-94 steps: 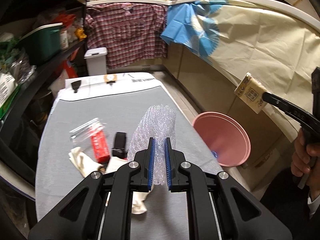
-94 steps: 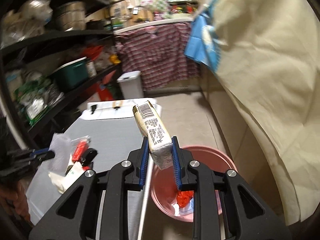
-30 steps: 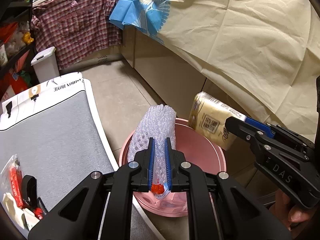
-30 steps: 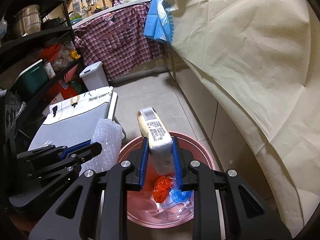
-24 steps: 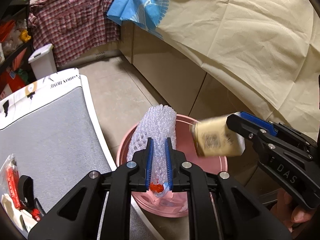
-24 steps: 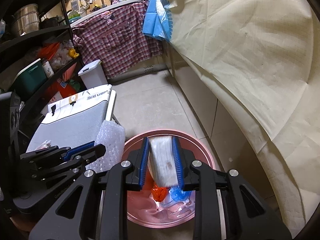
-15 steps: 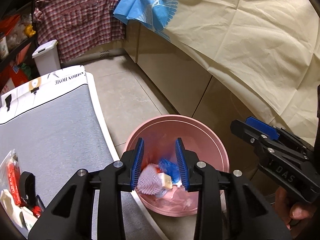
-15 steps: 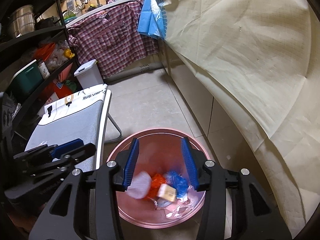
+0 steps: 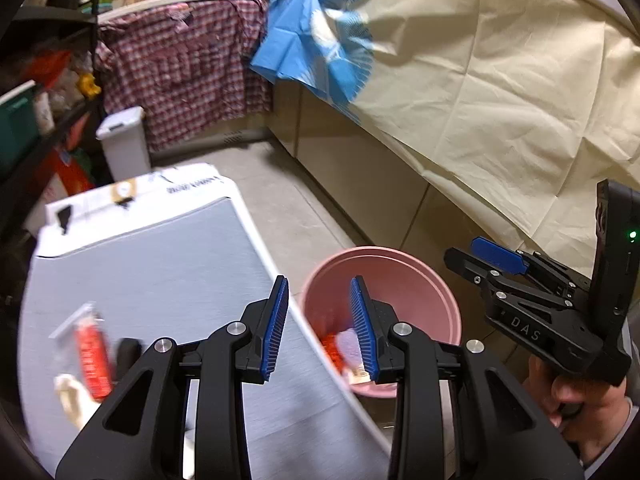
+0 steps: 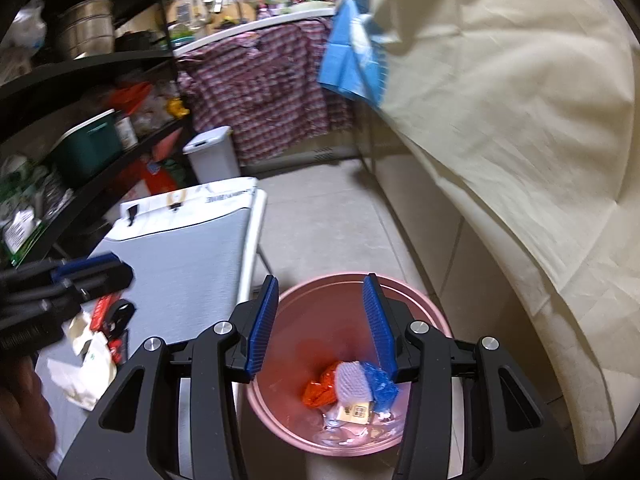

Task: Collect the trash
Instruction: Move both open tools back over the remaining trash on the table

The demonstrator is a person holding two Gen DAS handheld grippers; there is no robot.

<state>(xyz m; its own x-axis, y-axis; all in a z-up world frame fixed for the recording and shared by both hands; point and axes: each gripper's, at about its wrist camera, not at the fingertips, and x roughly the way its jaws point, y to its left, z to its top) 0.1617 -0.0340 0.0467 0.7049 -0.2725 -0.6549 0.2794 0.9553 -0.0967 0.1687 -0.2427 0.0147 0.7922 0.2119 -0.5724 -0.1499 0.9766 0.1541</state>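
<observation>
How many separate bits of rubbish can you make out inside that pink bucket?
4: an orange wrapper, a white bubble-wrap wad, a blue wrapper and a tan packet, clustered at the bucket's bottom. Clear plastic beneath may hide more.

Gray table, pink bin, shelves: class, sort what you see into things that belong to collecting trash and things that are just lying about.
Part of the job:
pink bin
scraps in the bin
red packet and white wrappers on the gray table
left claw, right claw, both open

Just lying about:
checked shirt
white lidded bin
green box
</observation>
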